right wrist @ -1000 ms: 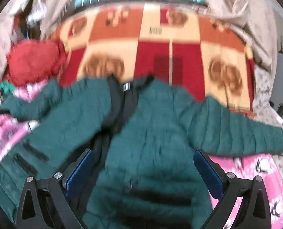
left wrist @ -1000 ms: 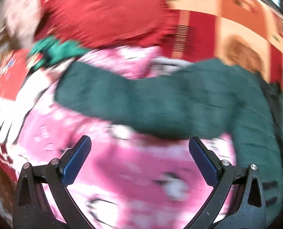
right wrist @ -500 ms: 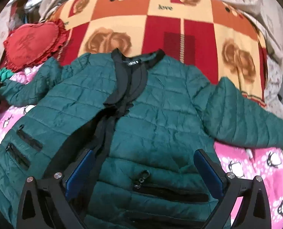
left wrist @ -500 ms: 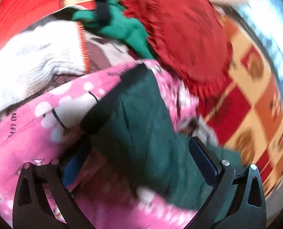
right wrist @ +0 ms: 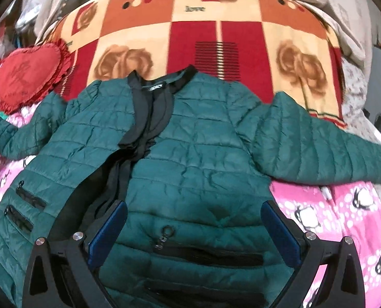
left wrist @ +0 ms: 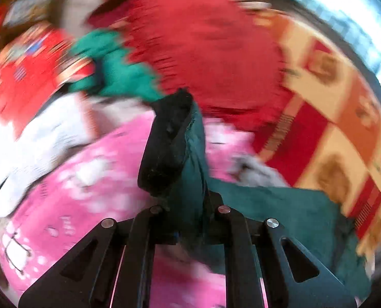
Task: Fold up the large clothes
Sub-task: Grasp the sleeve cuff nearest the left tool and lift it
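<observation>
Green quilted jacket (right wrist: 190, 154) lies spread under the wide-spread right gripper (right wrist: 193, 228). The left gripper (left wrist: 187, 213) has just closed, pinching its sleeve cuff (left wrist: 169, 141).

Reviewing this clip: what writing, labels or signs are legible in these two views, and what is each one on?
"love": printed on the checked red, orange and cream rose blanket, near its far edge.
A second word at the blanket's left edge: too blurred to read.
White neck label of the dark green quilted jacket: too small to read.
Dark stitched character on the red frilled heart-shaped cushion: not legible.
Left wrist view: motion-blurred, nothing readable.
</observation>
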`<state>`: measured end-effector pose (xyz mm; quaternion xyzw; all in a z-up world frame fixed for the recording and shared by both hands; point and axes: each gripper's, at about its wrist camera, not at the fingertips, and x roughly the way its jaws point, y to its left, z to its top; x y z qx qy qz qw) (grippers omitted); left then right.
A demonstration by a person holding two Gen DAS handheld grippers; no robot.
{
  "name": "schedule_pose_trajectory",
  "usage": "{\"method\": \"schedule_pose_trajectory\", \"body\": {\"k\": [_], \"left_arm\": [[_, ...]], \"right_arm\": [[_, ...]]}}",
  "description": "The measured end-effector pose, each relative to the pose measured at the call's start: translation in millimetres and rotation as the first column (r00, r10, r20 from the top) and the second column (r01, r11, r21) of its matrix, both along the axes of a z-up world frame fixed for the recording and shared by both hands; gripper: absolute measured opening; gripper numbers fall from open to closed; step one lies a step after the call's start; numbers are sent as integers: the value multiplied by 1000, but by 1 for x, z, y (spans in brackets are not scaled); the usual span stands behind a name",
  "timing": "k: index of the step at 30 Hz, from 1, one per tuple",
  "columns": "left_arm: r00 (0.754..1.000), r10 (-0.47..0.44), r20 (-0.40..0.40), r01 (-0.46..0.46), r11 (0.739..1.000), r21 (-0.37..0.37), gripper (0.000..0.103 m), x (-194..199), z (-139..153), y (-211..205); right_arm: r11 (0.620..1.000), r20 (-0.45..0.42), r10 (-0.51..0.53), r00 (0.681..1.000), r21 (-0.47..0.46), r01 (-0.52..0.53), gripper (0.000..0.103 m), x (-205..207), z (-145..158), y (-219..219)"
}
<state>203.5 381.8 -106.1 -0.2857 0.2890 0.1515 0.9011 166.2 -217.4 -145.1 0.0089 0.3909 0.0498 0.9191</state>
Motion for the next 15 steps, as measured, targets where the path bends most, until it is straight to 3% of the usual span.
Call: {"method": "schedule_pose_trajectory", "body": {"k": [2,4,8,12,15], "left_arm": [[993,-100,57,102,994,-26,10,5,18,-25],[970,-212,120,221,973,-63,10,18,37,-64],[900,-387,200,411,907,-94,10,43,68,-159],[821,-524,228,556,823,-112,10,77,83,-258],[732,-638,239,672,733,-101,10,96,86,-336]], "right_arm": [[1000,-23,-20,1000,11,20,103,0,-3,-7],[999,-50,-47,998,10,47,103,-2,-8,-15],[995,-92,-100,991,23,102,103,-6,-13,-36],[991,-105,-127,986,30,130,103,-12,-14,-53],[992,-119,-126,985,14,129,103,-16,-16,-62]]}}
